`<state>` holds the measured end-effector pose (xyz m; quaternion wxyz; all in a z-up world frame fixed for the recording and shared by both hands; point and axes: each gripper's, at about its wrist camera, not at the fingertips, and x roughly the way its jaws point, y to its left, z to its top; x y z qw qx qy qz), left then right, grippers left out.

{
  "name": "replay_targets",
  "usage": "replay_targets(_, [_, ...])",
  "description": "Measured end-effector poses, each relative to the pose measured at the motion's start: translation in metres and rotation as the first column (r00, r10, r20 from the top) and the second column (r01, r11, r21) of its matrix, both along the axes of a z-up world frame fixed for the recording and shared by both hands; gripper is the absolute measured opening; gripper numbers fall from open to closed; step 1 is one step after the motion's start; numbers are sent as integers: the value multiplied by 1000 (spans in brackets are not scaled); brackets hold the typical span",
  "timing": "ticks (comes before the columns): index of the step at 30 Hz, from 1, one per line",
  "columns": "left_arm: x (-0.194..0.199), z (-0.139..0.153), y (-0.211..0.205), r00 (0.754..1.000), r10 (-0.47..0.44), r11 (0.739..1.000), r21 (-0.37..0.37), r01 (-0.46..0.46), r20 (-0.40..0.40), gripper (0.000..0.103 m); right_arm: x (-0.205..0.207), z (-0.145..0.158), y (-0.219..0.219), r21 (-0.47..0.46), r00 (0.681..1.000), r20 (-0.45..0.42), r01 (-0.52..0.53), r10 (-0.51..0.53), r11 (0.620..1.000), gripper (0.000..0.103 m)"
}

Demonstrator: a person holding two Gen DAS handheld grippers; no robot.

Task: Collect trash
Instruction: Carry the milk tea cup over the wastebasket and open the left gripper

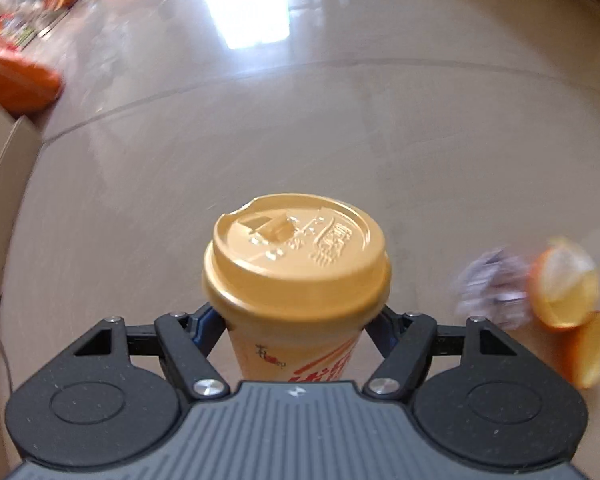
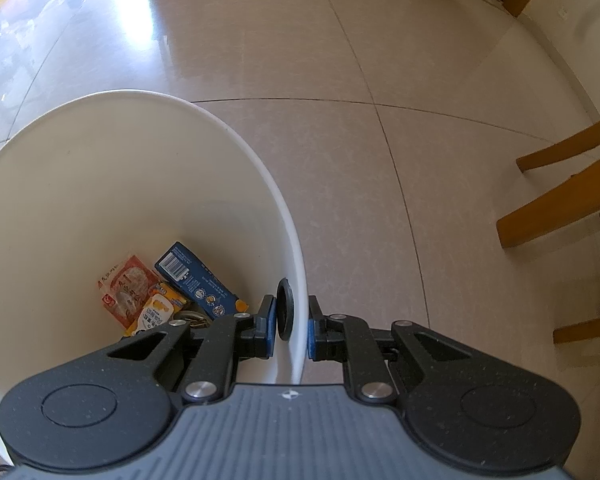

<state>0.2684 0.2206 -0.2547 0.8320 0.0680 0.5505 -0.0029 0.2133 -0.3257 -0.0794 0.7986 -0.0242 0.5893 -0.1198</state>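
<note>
Glossy beige tiled floor (image 1: 340, 128), window glare at top. Left gripper (image 1: 296, 322) clamped on a tan paper cup with a matching plastic lid (image 1: 296, 256), held upright above the floor, fingertips hidden under the lid. Lying at right: crumpled white wrapper (image 1: 488, 284) beside orange peel pieces (image 1: 568, 288). Cardboard box edge (image 1: 4, 184) at left. Right gripper (image 2: 290, 328) pinched narrow on the rim of a white plastic bin (image 2: 236, 136), snack packets (image 2: 140, 296) and a blue carton (image 2: 196, 276) at its bottom. Wooden chair legs (image 2: 560, 200) at right.
</note>
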Motion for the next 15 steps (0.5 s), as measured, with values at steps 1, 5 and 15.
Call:
replay_targets(1, [-1, 9, -9, 1000, -19, 1000, -11, 19, 7, 72, 0, 0, 0, 1, 1000, -3, -3, 3, 1000, 17])
replay_targets(5, [-8, 54, -53, 994, -102, 993, -53, 104, 43, 72, 0, 1, 0, 3, 1000, -1, -2, 2, 1000, 17])
replay_targets(15, [-28, 202, -189, 925, -374, 915, -140, 379, 61, 72, -1, 4, -7, 43, 1000, 3, 14, -15, 999, 16])
